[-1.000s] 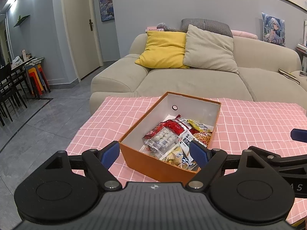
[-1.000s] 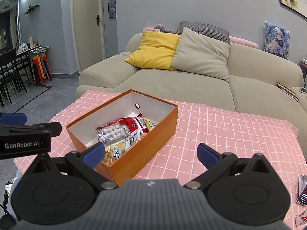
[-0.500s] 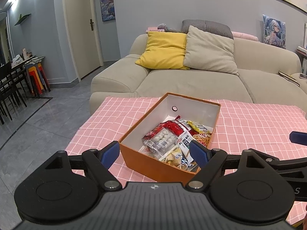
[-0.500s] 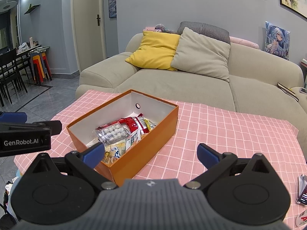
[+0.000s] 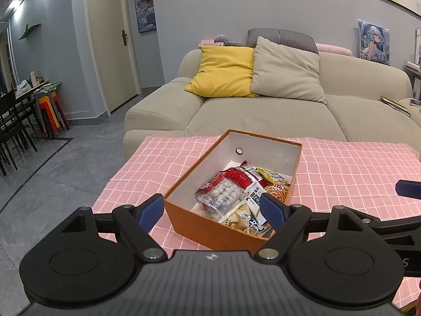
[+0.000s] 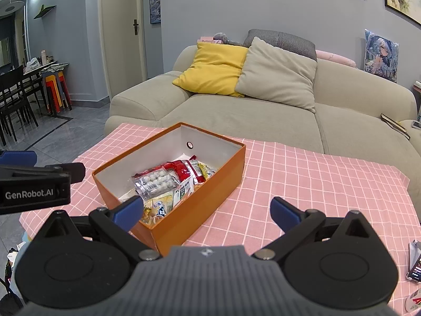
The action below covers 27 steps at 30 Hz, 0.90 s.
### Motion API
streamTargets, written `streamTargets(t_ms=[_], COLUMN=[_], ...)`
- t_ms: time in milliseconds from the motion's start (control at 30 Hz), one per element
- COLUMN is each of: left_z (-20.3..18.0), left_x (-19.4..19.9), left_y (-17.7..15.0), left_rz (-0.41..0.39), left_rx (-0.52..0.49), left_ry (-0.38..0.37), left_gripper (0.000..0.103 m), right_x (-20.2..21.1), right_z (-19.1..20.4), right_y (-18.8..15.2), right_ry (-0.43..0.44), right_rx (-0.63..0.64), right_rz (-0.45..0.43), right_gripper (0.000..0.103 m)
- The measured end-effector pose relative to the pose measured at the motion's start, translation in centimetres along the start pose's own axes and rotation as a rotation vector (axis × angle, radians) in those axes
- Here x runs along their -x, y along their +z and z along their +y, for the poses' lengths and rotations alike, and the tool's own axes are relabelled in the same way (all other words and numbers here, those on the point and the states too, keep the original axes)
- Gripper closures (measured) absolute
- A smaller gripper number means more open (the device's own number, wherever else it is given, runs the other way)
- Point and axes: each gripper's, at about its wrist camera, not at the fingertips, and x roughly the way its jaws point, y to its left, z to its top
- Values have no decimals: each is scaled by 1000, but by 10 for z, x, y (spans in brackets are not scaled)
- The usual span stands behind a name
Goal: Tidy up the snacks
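An orange box [image 5: 210, 233] with a white inside stands on the pink checked tablecloth [image 5: 342, 168]. It holds several snack packets, among them a clear bag of white balls [image 5: 221, 192] on a red packet [image 5: 236, 176]. The box also shows in the right wrist view [image 6: 200, 208], with the snacks [image 6: 158, 181] inside. My left gripper [image 5: 211, 212] is open and empty, held back from the box's near end. My right gripper [image 6: 206, 210] is open and empty, near the box's near right corner. The left gripper's body [image 6: 34, 184] shows at the left of the right wrist view.
A beige sofa [image 5: 263, 115] with a yellow cushion [image 5: 223, 71] and a beige cushion [image 5: 286, 71] stands behind the table. A phone [image 6: 415, 266] lies at the table's right edge. Dining chairs [image 5: 10, 131] and stacked stools [image 5: 50, 110] stand far left.
Both grippers stay open. The left wrist view has drawn back and tilted up very slightly; the box and snacks have not moved.
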Motion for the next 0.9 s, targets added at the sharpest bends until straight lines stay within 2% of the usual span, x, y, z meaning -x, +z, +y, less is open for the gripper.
streamTargets(t_ms=[900], left_z=[-4], left_x=[1], left_y=[-2], left_rz=[-16], left_rx=[-21], left_ry=[8], left_gripper=[7], right_x=[-2], right_z=[0], right_y=[-3], right_ry=[2], right_rx=[3], right_rz=[8], right_gripper=[4])
